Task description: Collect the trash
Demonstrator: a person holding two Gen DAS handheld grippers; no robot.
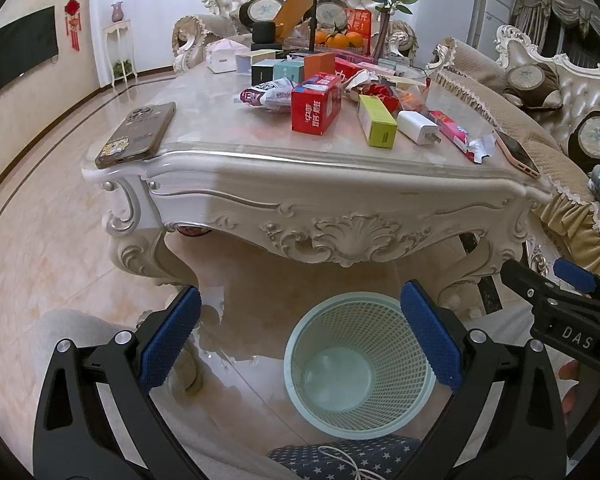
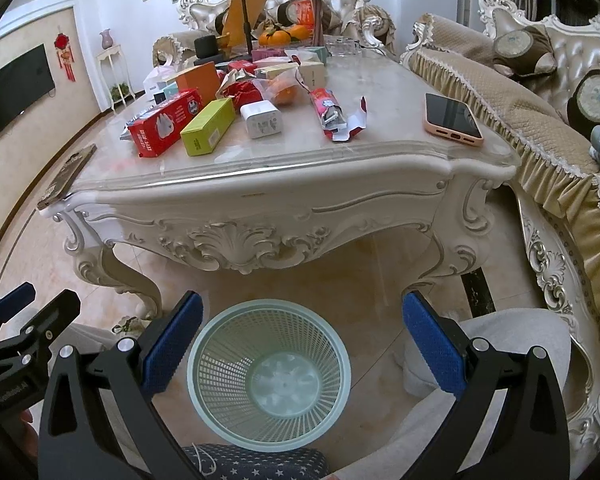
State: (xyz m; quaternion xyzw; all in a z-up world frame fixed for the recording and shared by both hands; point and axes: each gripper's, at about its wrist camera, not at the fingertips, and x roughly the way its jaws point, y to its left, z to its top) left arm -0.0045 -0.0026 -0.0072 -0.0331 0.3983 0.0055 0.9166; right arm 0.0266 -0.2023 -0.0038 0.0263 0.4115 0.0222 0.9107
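Note:
A pale green mesh bin (image 1: 360, 360) (image 2: 268, 376) stands empty on the floor in front of the ornate table (image 1: 300, 184) (image 2: 284, 188). On the tabletop lie a red carton (image 1: 316, 104) (image 2: 166, 122), a yellow-green box (image 1: 377, 121) (image 2: 209, 127), a torn red wrapper (image 1: 460, 136) (image 2: 334, 114) and crumpled packets (image 1: 266, 94). My left gripper (image 1: 300, 324) hangs open above the floor left of the bin, nothing between its fingers. My right gripper (image 2: 302, 332) is open directly over the bin, also holding nothing. Each gripper shows at the edge of the other's view.
A white charger (image 1: 416, 126) (image 2: 262, 120), a pink phone (image 1: 516, 152) (image 2: 454, 118) and a patterned phone (image 1: 138, 134) (image 2: 66, 176) lie near the table's edge. Boxes, oranges (image 1: 340, 40) and a vase stand further back. A sofa (image 2: 560, 140) flanks the right. A person's knees are below.

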